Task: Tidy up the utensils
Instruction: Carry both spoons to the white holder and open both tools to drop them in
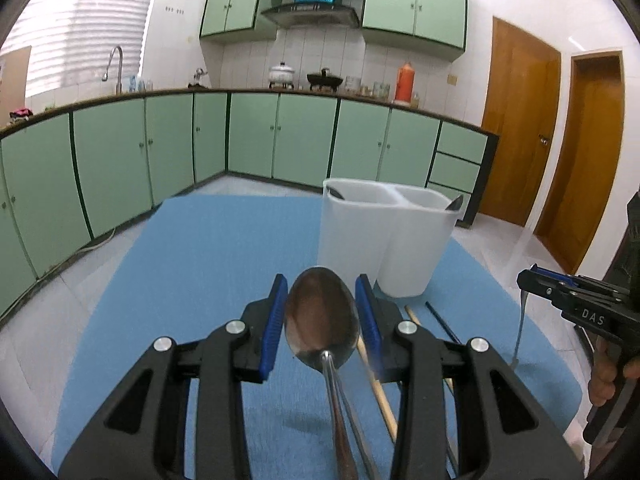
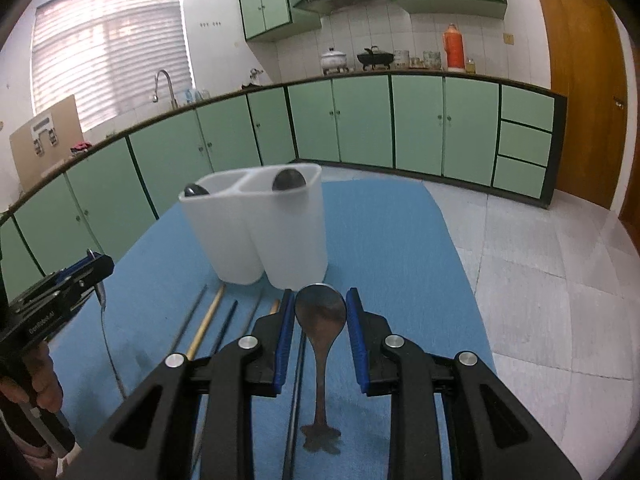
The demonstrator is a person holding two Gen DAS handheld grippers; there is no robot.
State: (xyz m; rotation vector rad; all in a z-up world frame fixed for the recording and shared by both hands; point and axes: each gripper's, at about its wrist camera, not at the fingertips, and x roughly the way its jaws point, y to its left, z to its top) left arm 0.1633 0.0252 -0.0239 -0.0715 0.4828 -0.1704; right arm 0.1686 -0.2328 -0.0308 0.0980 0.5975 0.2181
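My left gripper (image 1: pixel 321 312) is shut on the bowl of a steel spoon (image 1: pixel 321 316), handle hanging toward the camera above the blue mat (image 1: pixel 208 264). My right gripper (image 2: pixel 320 314) is shut on the bowl of another steel spoon (image 2: pixel 320 312), handle pointing down to the mat. The white two-compartment utensil holder (image 1: pixel 384 236) (image 2: pixel 264 232) stands just beyond both grippers, with a dark spoon bowl showing in each compartment (image 2: pixel 288 181). Each gripper shows at the edge of the other's view: the right one (image 1: pixel 524 282), the left one (image 2: pixel 98 270).
Wooden and dark chopsticks (image 2: pixel 204 322) (image 1: pixel 378 384) lie on the mat in front of the holder. The mat (image 2: pixel 400 248) covers a table; tiled floor and green kitchen cabinets (image 1: pixel 248 136) lie beyond. Wooden doors stand at the right.
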